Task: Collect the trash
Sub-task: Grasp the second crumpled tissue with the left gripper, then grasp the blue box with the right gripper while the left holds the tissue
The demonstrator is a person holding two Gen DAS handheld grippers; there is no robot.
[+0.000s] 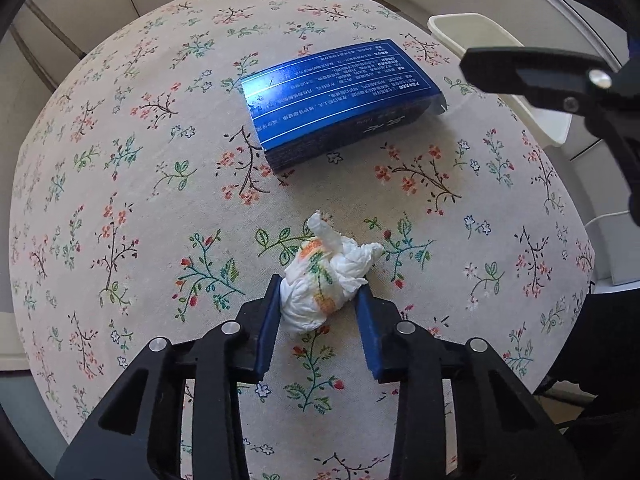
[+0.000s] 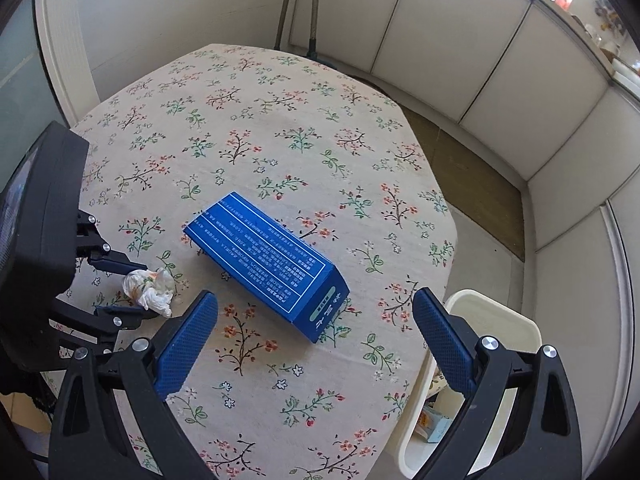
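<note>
Floral tablecloth (image 1: 140, 160) bears blue box (image 1: 340, 100) with unreadable white print.

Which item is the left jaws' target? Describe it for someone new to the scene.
On the floral tablecloth, nearer the camera than the blue carton, lies a crumpled tissue between the left gripper jaws. It is the only white, wadded item, printed with orange and green; the carton is rigid and blue.

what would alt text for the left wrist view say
The left gripper closes its blue pads on a crumpled tissue on a floral tablecloth. A blue box lies beyond, the open right gripper above a white bin.
</note>
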